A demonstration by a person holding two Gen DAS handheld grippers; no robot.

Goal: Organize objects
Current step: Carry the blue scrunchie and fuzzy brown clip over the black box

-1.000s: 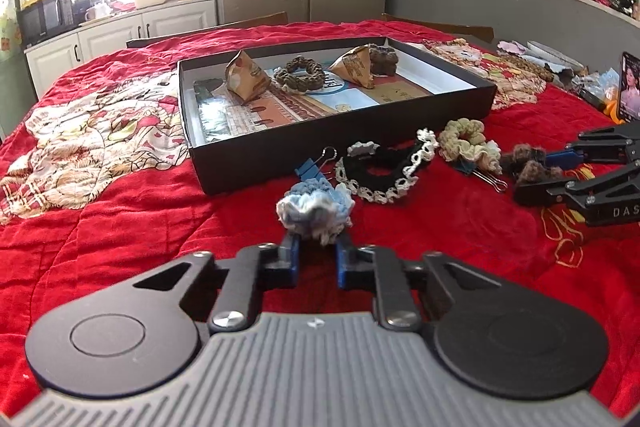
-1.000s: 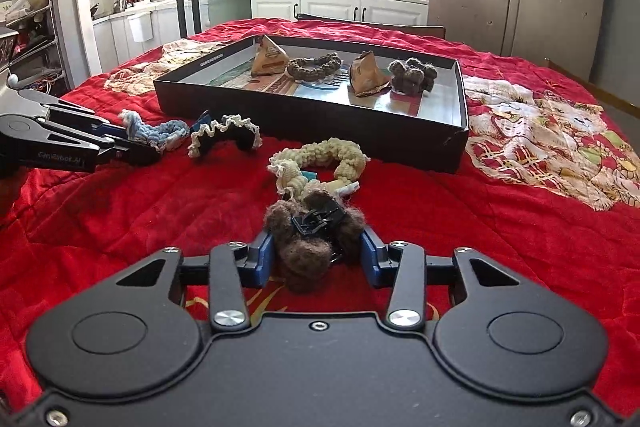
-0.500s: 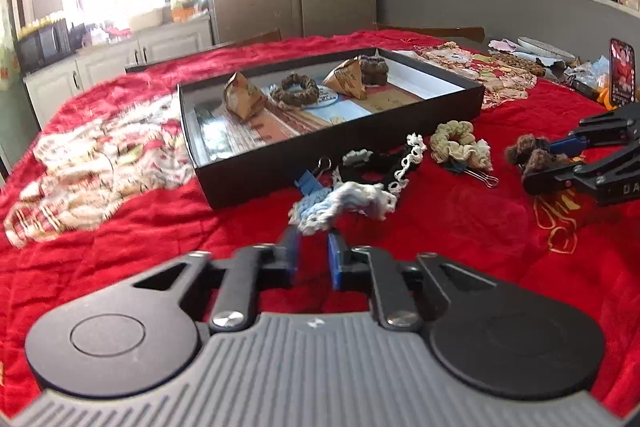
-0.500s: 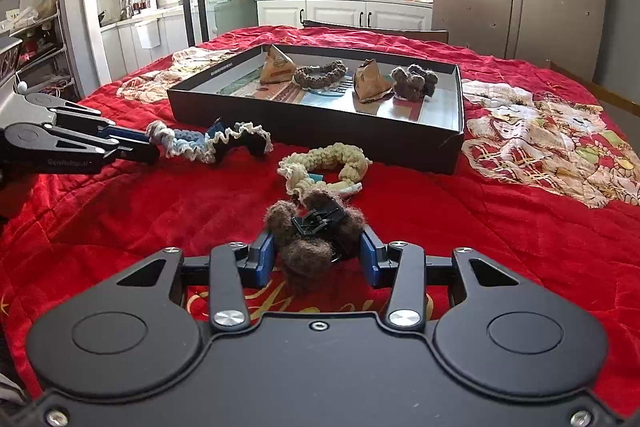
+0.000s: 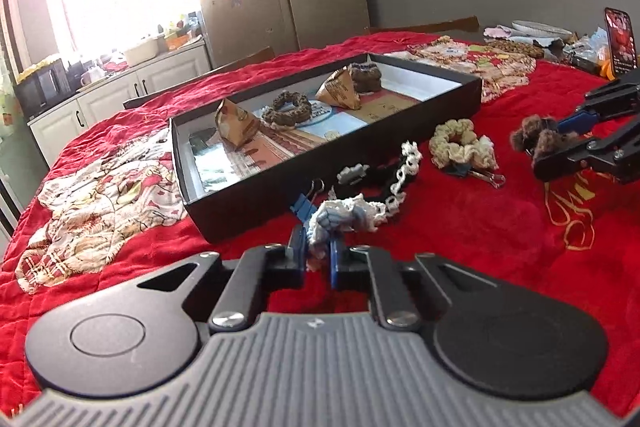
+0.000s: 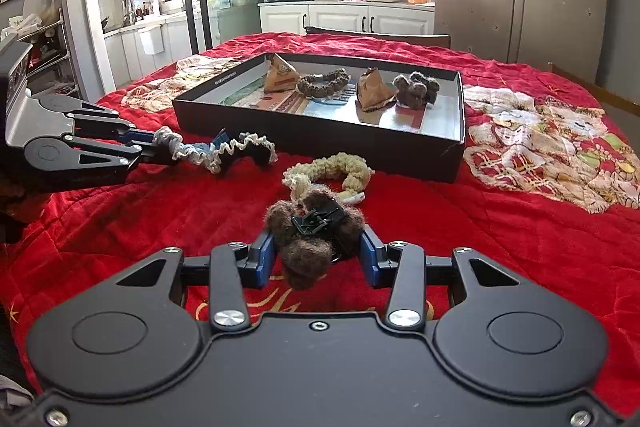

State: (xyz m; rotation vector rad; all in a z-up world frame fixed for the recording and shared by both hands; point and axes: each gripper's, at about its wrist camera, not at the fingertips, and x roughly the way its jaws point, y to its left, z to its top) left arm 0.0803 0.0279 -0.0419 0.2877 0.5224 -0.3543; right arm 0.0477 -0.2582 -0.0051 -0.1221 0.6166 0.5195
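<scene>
Scrunchies were laid on the red quilt before a black tray. At the left, the blue-and-white scrunchie was pinched by the closed left gripper. Just beside it lay a black lace-edged scrunchie, then a cream scrunchie. At the right, the brown furry scrunchie was clamped by the right gripper.

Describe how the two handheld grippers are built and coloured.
The left gripper has a ribbed grey body, black round housings, black linkage arms with silver screws and blue finger pads. The right gripper is all black, with the same linkages, silver screws and blue pads.
</scene>
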